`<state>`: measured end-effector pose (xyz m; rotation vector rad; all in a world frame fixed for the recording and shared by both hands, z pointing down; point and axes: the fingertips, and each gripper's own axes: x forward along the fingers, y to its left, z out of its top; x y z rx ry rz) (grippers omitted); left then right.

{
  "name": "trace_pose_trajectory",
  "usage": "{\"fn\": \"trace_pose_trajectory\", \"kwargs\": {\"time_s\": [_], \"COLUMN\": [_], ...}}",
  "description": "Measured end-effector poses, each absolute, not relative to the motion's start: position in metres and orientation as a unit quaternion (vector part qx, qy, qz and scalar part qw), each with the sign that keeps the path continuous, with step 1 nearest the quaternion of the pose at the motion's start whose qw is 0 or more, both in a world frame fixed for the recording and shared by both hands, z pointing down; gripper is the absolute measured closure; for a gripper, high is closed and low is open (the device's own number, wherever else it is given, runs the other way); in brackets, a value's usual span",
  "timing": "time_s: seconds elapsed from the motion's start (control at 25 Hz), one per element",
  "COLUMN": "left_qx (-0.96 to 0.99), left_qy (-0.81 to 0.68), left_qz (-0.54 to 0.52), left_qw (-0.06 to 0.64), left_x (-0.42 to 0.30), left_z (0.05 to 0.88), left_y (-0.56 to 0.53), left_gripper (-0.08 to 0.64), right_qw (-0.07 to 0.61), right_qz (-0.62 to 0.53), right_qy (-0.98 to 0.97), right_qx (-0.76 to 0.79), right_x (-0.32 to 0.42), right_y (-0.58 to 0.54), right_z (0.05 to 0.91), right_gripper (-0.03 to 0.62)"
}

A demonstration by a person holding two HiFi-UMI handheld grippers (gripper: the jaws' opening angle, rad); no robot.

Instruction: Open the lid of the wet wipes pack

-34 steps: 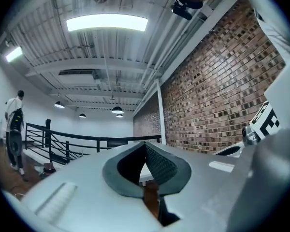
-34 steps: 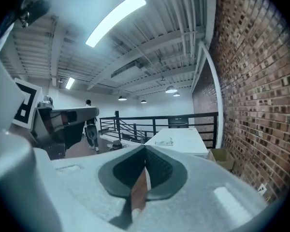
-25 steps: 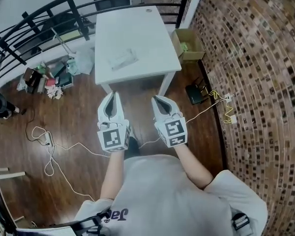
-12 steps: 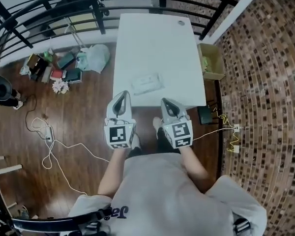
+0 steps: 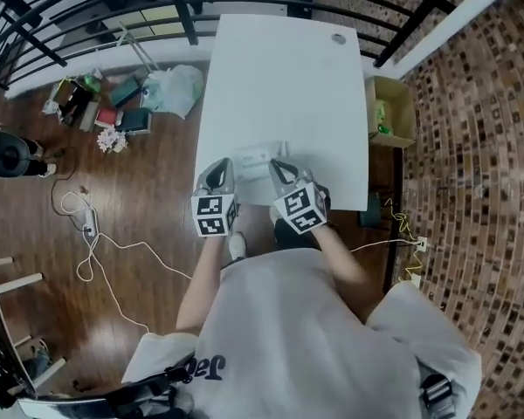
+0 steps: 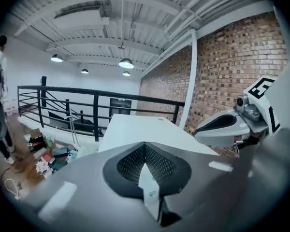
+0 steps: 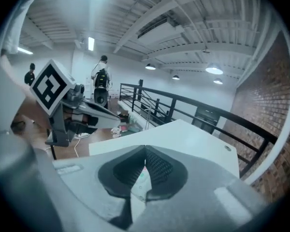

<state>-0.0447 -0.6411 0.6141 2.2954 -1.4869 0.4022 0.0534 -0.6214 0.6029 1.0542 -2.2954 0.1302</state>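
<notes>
Head view: shows wet wipes pack (image 5: 255, 162) flat on white table (image 5: 279, 85) by near edge, long axis left-right, slightly tilted; left gripper (image 5: 223, 166) at left end, right gripper (image 5: 276, 165) over right end.
Left gripper view: shows jaws pressed together, clamping nothing.
Right gripper view: likewise closed, empty.

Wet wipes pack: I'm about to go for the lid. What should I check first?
1. Wet wipes pack lying on the white table, near its front edge: ok.
2. Lid and its tab located: cannot tell, the pack shows too small in the head view.
3. Left claw open for a grasp: not ok, jaws together.
4. Right claw open for a grasp: not ok, jaws together.
5. Both claws brought close to the pack: ok.
</notes>
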Motion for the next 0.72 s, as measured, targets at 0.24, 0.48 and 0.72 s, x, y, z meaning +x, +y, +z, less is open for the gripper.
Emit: {"fn": "trace_pose_trajectory", "kwargs": {"time_s": [0.24, 0.48, 0.72], "left_qx": [0.787, 0.776, 0.782], "left_qy": [-0.522, -0.504, -0.505], "left_qz": [0.208, 0.236, 0.238], "left_qw": [0.255, 0.297, 0.278], "left_x": [-0.042, -0.033, -0.033], "left_z": [0.688, 0.726, 0.729], "left_y": [-0.643, -0.639, -0.639], "left_gripper": [0.543, 0.543, 0.543], "right_qw": [0.377, 0.436, 0.472], "right_qz": [-0.007, -0.068, -0.123], "right_qy": [-0.871, -0.866, -0.852], "right_qx": [0.316, 0.236, 0.189], "right_x": [0.036, 0.022, 0.016], "right_y": [-0.626, -0.618, -0.610], "right_z": [0.662, 0.708, 0.728], "right_gripper": [0.530, 0.472, 0.472]}}
